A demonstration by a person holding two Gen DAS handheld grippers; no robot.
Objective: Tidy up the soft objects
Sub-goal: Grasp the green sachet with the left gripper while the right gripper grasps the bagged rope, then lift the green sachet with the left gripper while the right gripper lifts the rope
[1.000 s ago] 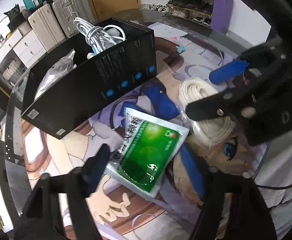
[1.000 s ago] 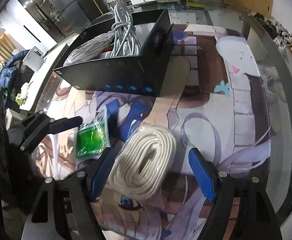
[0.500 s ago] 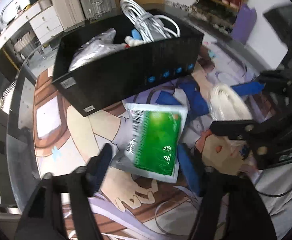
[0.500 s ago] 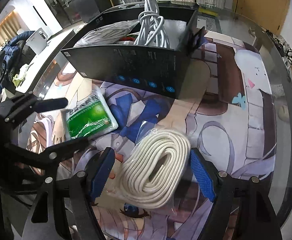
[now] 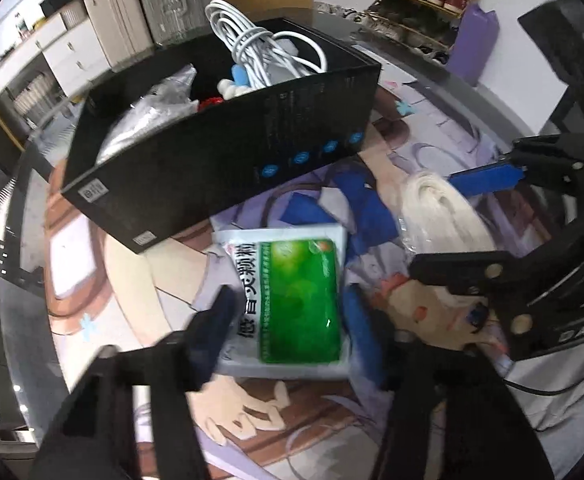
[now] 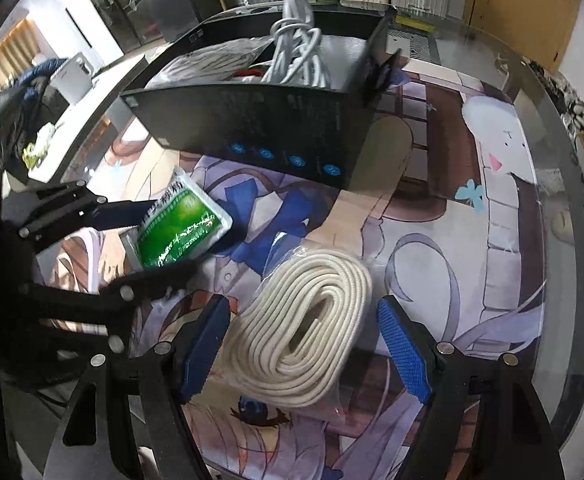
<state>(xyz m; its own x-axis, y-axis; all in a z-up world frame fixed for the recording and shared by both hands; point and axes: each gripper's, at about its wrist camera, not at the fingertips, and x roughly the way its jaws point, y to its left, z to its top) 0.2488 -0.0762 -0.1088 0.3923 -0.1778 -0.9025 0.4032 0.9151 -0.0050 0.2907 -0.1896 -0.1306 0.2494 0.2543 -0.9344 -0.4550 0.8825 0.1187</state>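
Observation:
A green and white soft packet [image 5: 296, 300] lies on the printed mat just in front of the black box [image 5: 219, 160]. My left gripper [image 5: 289, 328] straddles it, jaws closing, both pads touching its long edges. In the right wrist view the packet [image 6: 179, 224] sits tilted, pinched in the left gripper [image 6: 159, 244]. A coil of cream rope in a clear bag [image 6: 332, 280] lies flat between the blue pads of my right gripper [image 6: 304, 344], which is open with gaps on both sides. The left wrist view shows the coil [image 5: 444, 216] partly hidden by the right gripper [image 5: 464, 224].
The black box [image 6: 251, 120] holds a white cable bundle [image 5: 259, 52] and a silvery bag [image 5: 151, 120]. The printed mat [image 6: 432, 240] covers a round glass table whose edge [image 6: 564, 240] curves close on the right. Suitcases, drawers and a shoe rack stand beyond.
The left gripper's fingers have drawn in from wide apart onto the green packet, which now looks tilted. The right gripper stays open around the rope coil, shifted slightly.

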